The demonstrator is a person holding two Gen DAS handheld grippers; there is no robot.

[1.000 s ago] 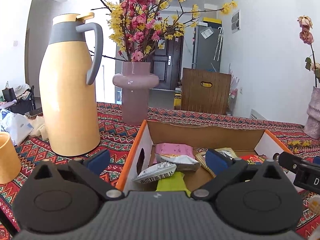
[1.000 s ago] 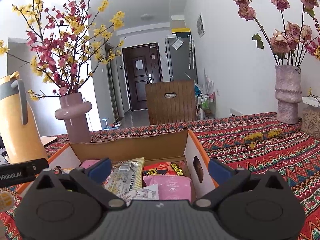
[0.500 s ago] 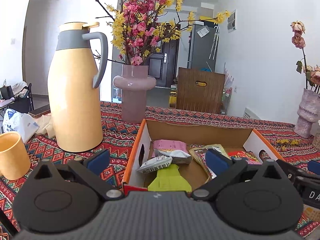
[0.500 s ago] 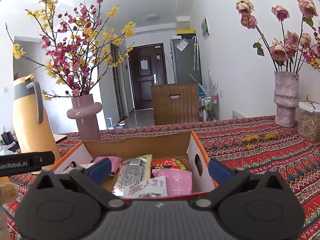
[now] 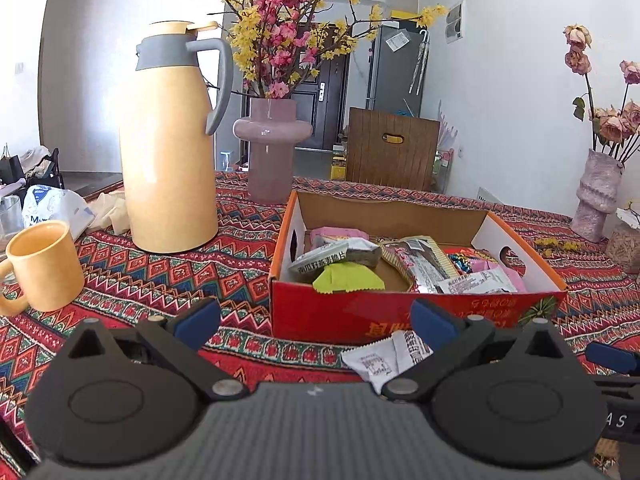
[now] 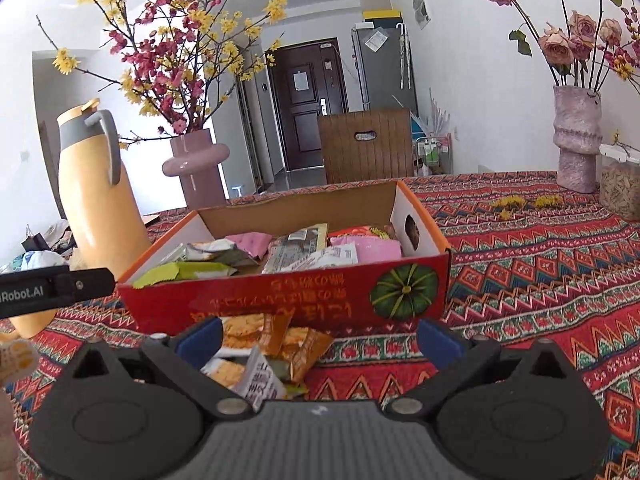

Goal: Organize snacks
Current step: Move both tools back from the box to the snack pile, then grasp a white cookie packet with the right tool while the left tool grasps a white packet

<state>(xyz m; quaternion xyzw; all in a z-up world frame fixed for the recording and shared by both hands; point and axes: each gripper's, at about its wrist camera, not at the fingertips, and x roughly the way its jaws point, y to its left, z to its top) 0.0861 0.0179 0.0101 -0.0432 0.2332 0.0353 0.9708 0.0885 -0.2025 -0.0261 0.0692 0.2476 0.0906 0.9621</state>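
Snacks mostly sit in the box (image 5: 416, 312) already: a green packet (image 5: 348, 278) at its near left, a grey one (image 5: 332, 258) behind it, pink packets (image 6: 376, 249) at the right end. I judge the job well along but unfinished. A white packet (image 5: 384, 360) lies on the cloth (image 5: 160, 276) just outside the box's front wall, at about 1 o'clock from my left gripper (image 5: 316, 324), and a small heap of orange packets (image 6: 276, 344) lies at 11 o'clock from my right gripper (image 6: 318, 340), partly under its left finger. How many are in that heap I can't quite tell.

Both grippers stand wide open and hold nothing.

Against half a second ago, both cameras have pulled back and risen: then I looked straight into the box, now its red front wall and the loose packets before it are in view, along with the mug (image 5: 42, 266) at 9 o'clock beside the jug (image 5: 168, 140). The box contents look unchanged.
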